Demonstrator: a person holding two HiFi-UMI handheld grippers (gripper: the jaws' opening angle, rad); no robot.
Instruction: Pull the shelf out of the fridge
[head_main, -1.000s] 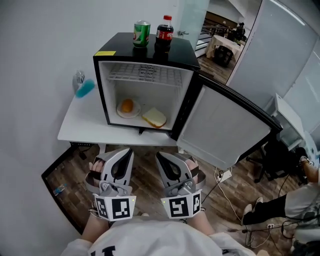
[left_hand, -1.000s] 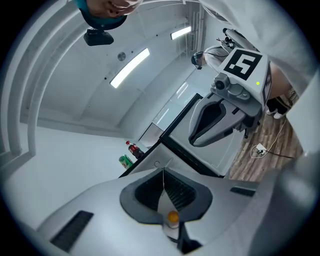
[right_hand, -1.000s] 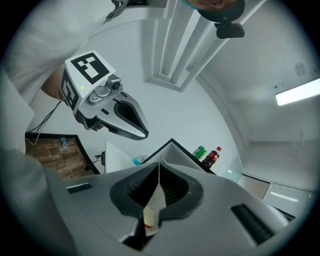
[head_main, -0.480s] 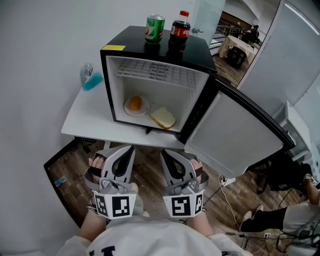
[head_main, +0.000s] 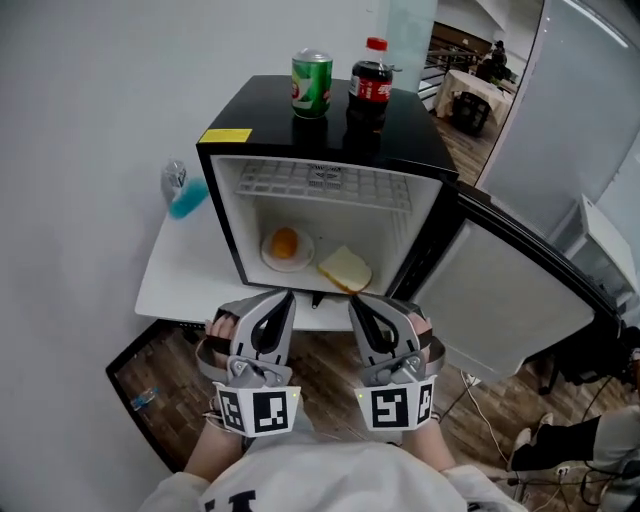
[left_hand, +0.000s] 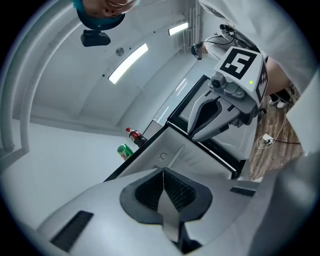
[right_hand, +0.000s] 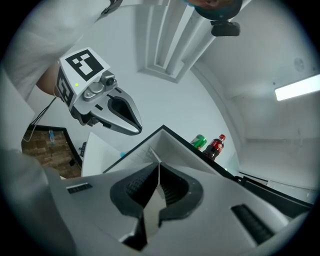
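Since a second ago the fridge (head_main: 330, 190) has come nearer in the head view, and both grippers now sit higher in that view, close under its open front. The left gripper (head_main: 282, 297) and the right gripper (head_main: 357, 302) have their jaws pressed together with nothing between them; they are side by side, apart from each other and not touching the fridge.

The wire shelf (head_main: 325, 184) is at 12 o'clock from the grippers, in its place in the upper part of the compartment. Below it lie a plate with an orange (head_main: 287, 250) and a slice of bread (head_main: 345, 268). The door (head_main: 510, 300) stands open toward 4 o'clock. On the roof stand a green can (head_main: 311, 84) and a cola bottle (head_main: 371, 85).

I judge that the task is not yet begun: the jaws must first open to take the front edge of the shelf. Pulling by one side only could twist the shelf and jam it. A hard pull could drag the fridge on the white table (head_main: 190, 275) and topple the bottle or the can. A shelf that tips down could strike the food below.
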